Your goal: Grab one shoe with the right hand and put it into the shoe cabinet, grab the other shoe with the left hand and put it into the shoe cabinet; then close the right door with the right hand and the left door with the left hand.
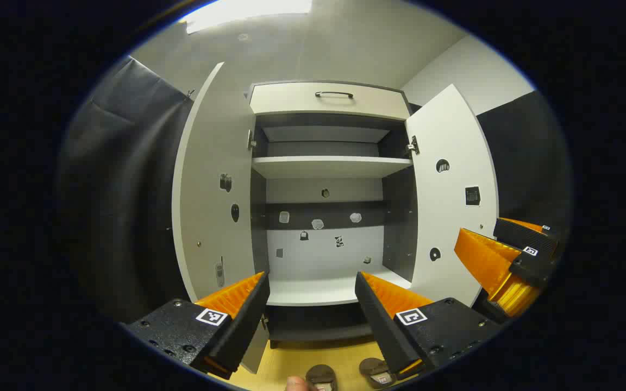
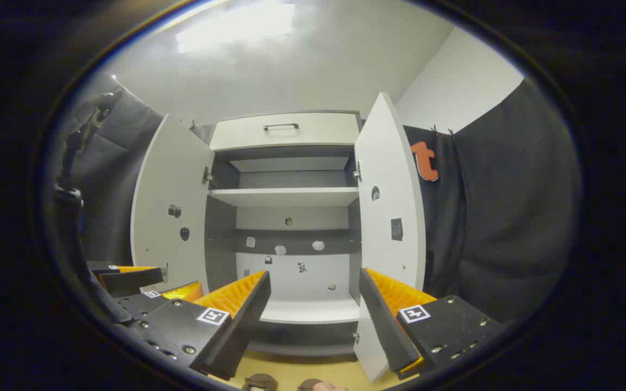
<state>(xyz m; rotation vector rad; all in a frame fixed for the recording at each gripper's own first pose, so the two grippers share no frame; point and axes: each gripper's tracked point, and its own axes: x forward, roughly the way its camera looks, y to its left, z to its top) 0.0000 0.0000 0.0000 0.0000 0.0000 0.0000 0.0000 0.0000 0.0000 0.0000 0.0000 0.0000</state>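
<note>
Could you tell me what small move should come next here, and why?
Probably lower the right gripper toward a shoe on the floor. Both cabinet doors stand open, its shelves hold no shoes, both grippers are open and hold nothing, and the shoes lie low, beneath the fingers.

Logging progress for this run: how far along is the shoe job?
Nothing looks done yet. Both shoes sit on the floor before the cabinet, whose shelves hold no shoes. Left gripper and right gripper are open and hold nothing. Left: both shoes, then the right door and left door, both open.
</note>
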